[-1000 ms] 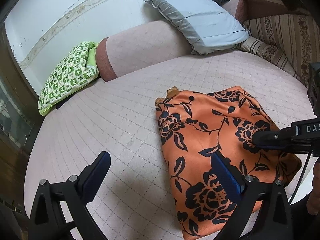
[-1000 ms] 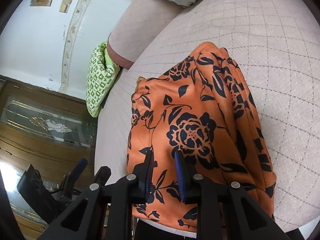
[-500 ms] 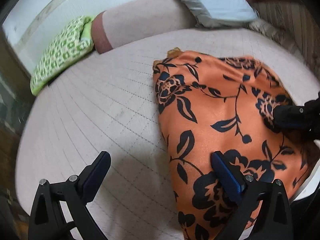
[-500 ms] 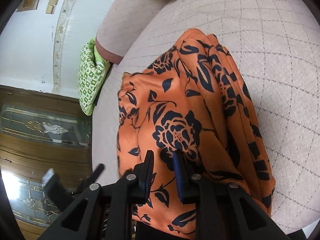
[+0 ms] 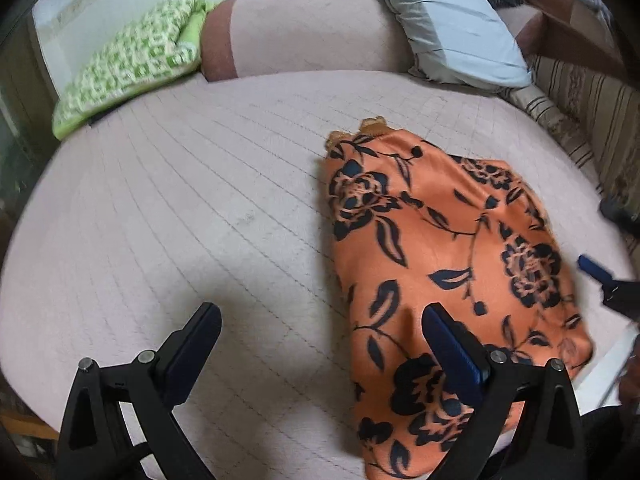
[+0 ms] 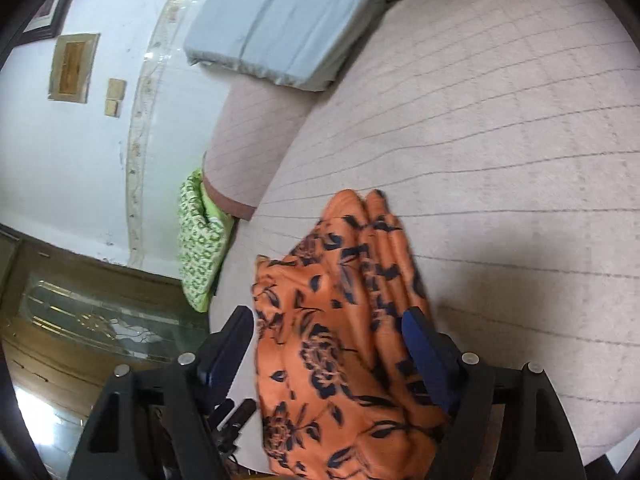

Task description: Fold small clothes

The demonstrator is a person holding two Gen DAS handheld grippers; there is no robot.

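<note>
An orange garment with dark floral print (image 5: 432, 248) lies folded on the pale quilted bed, right of centre in the left wrist view. It also shows in the right wrist view (image 6: 332, 320), bunched in folds along its right side. My left gripper (image 5: 320, 344) is open and empty above the bed, with its right finger over the garment's near-left part. My right gripper (image 6: 328, 352) is open with the garment lying between and under its fingers, not pinched. One of its blue fingertips (image 5: 592, 266) shows at the right edge of the left wrist view.
The quilted bed (image 5: 180, 208) stretches left of the garment. A green patterned folded cloth (image 5: 128, 64) lies at the far left by a pink bolster (image 5: 304, 36). A pale blue pillow (image 5: 460, 28) leans at the back right. A striped cushion (image 5: 580, 100) borders the right.
My right gripper has opened and let go of the garment, then pulled back toward the bed's near edge. The left gripper stayed open and shifted slightly.
</note>
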